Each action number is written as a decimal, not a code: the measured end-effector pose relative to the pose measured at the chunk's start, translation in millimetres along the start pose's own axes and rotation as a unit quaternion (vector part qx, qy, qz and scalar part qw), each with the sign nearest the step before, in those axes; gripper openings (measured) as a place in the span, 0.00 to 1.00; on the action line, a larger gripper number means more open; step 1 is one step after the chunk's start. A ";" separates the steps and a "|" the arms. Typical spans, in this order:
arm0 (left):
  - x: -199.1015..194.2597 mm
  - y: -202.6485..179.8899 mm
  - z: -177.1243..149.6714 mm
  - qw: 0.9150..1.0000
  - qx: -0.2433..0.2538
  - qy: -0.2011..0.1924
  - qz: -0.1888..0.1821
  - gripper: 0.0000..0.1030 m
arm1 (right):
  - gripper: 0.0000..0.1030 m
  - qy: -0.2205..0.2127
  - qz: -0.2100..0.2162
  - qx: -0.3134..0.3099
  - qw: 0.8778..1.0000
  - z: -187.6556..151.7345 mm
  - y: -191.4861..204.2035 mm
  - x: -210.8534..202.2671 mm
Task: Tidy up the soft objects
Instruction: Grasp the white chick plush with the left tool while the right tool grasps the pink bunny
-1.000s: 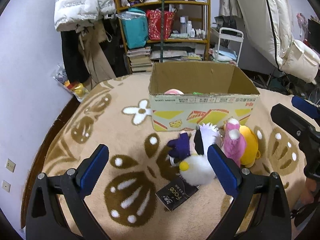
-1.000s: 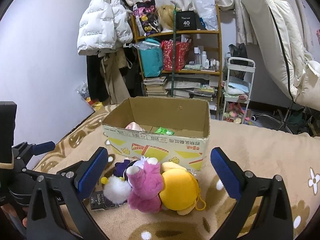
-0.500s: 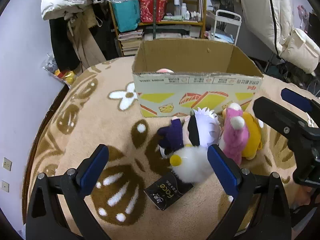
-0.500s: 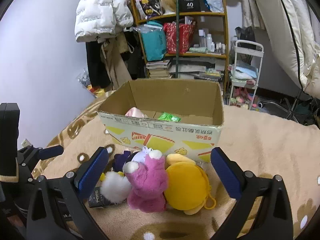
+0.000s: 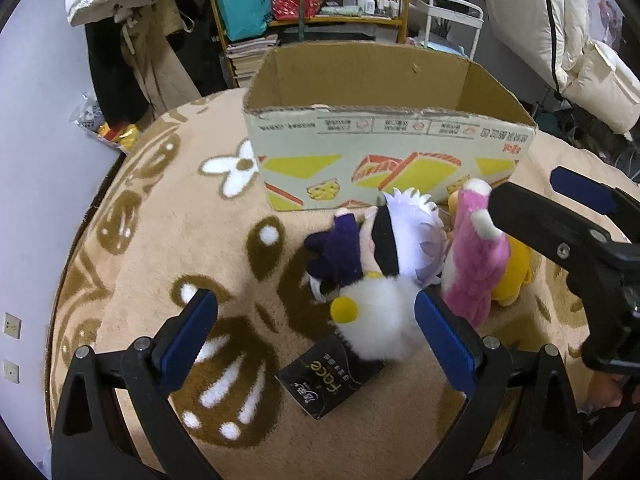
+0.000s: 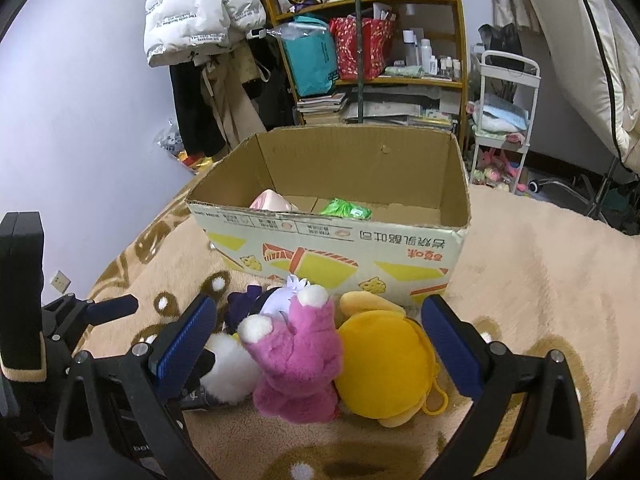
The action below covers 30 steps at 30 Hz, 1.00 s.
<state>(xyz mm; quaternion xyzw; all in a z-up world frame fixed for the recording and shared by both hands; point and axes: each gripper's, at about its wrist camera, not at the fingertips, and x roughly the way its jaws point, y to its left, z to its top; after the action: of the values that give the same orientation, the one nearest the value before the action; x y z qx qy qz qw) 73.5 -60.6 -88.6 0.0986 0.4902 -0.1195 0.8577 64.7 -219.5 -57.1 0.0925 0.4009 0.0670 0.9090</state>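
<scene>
Fingers on our left gripper (image 5: 316, 338) stood released, spread wide over the rug (image 5: 168, 240), its right pad beside the white pompom toy (image 5: 378, 320). Our right gripper (image 6: 318, 352), equally released, straddled the pink plush (image 6: 298, 360) and yellow plush (image 6: 384, 368) against the cardboard box's (image 6: 332, 240) front wall. We judged it best to center on one toy, clamping its body before lifting.

Both tools share one build: the left gripper (image 5: 316, 336) and right gripper (image 6: 318, 342) have matte black angular arms, silver screws at the pivots, and flat fingers faced with ribbed blue pads (image 5: 188, 336). Left of the cardboard box (image 6: 328, 240), a black sleeve ends in a tan knitted cuff (image 6: 20, 372).
</scene>
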 end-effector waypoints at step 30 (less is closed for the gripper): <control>58.6 -13.6 -4.5 0.991 -0.022 0.094 -0.088 0.42 | 0.51 0.099 0.035 0.005 0.995 -16.8 0.4 47.9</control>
<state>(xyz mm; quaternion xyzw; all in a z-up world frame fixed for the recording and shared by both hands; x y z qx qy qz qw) 94.6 -78.7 -142.2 0.0473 0.5783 -0.1738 0.7957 84.2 -207.8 -102.5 0.1039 0.4855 0.1051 0.8616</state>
